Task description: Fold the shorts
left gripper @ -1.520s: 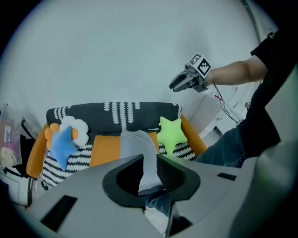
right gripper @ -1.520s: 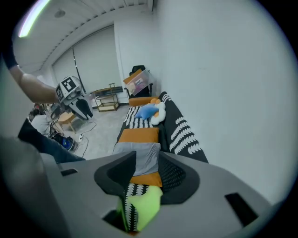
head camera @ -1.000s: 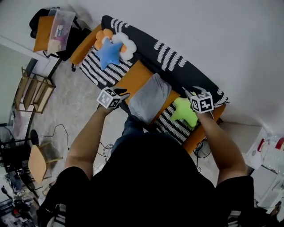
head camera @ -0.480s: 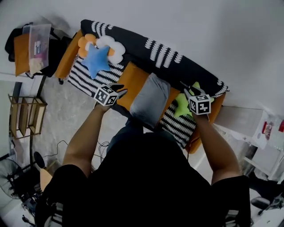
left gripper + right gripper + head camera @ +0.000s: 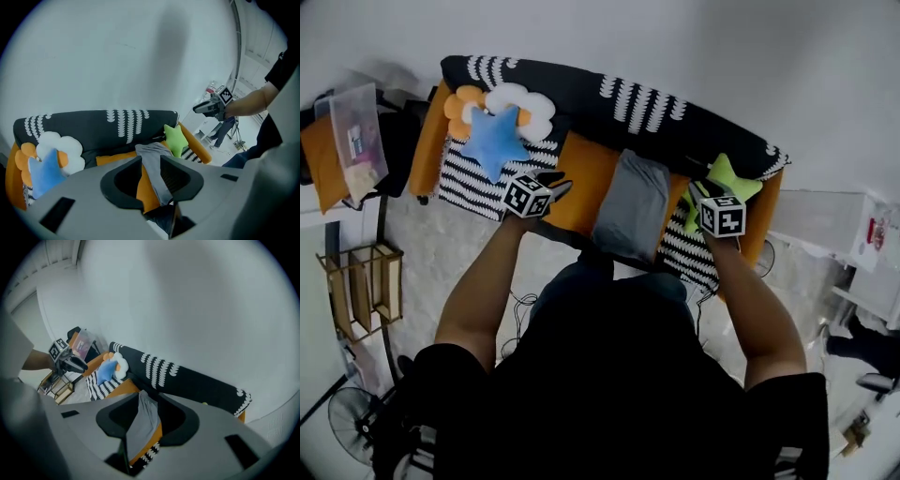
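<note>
The grey shorts [image 5: 633, 206] lie as a folded strip across the orange seat cushion [image 5: 586, 169] in the middle of the sofa. My left gripper [image 5: 555, 185] hovers left of them, over the cushion's edge, open with nothing in it. My right gripper [image 5: 697, 193] hovers right of them by the green star pillow [image 5: 727, 177]. Its jaws are closing and nothing is between them. In the left gripper view the shorts [image 5: 157, 180] show beyond the gap of the left gripper [image 5: 151, 164]. The right gripper view shows the shorts [image 5: 142, 422] beyond the right gripper [image 5: 148, 401].
A blue star pillow [image 5: 494, 139] and a flower pillow [image 5: 523, 103] sit at the sofa's left end. The black backrest [image 5: 656, 108] runs along the wall. A wooden rack [image 5: 366, 286] and a fan [image 5: 356, 422] stand on the floor at left, white shelving [image 5: 872, 244] at right.
Both grippers have come down nearer the sofa seat, one on each side of the shorts. The head view has swung, so the sofa now lies more level across the picture.
</note>
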Demonstrator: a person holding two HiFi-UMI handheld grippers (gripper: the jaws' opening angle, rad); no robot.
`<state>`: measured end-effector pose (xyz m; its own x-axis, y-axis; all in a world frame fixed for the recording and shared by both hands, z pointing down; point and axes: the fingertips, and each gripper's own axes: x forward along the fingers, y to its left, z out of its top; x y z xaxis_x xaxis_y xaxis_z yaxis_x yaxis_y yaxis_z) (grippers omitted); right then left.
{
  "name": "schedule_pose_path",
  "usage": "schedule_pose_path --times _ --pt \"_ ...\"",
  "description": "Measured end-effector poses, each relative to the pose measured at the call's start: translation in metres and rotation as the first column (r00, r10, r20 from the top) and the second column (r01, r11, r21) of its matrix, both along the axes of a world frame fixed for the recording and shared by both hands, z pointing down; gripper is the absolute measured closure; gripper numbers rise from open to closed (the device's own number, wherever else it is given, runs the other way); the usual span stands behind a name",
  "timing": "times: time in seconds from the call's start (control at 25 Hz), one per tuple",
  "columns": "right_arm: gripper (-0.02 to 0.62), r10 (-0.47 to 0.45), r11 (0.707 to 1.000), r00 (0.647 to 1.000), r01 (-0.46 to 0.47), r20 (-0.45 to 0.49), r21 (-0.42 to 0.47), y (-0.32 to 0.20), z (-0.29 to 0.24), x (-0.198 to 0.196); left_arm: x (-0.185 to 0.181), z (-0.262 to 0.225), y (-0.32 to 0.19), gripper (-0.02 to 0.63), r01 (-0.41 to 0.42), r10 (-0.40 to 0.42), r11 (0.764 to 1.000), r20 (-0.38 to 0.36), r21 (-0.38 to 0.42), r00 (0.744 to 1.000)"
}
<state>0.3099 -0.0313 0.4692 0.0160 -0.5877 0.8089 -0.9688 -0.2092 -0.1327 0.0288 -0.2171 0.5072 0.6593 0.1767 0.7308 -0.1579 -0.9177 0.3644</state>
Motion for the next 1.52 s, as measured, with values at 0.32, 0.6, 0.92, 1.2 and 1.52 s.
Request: schedule_pose_path --times 0.32,0.6,0.92,1.2,1.52 --pt "0.46 0.119 0.993 0.992 -0.118 0.047 -0.017 -0.008 0.03 -0.007 0.013 0.04 -0.025 0.465 -0.1 0.1 0.993 0.001 -0.066 0.995" --pt "0.492 0.157 0.987 0.982 -0.151 0.102 -0.057 -0.014 0.085 0.006 0.044 0.075 -0.034 0.465 -0.094 0.093 0.989 -0.016 -0.114 0.996" --pt "0.503 0.151 0.985 0.977 -0.136 0.151 -0.108 -0.042 0.186 0.038 0.091 0.135 -0.032 0.465 -0.099 0.103 0.988 0.024 -0.12 0.994" --pt "0.502 0.103 0.98 0.976 -0.066 0.194 -0.188 -0.057 0.268 0.041 0.129 0.184 -0.015 0.465 -0.117 0.126 0.981 0.053 -0.152 0.991" --pt "0.436 0.137 0.981 0.931 -0.08 0.339 -0.177 -0.063 0.327 0.054 0.167 0.24 -0.011 0.45 -0.11 0.127 0.977 0.085 -0.183 0.988"
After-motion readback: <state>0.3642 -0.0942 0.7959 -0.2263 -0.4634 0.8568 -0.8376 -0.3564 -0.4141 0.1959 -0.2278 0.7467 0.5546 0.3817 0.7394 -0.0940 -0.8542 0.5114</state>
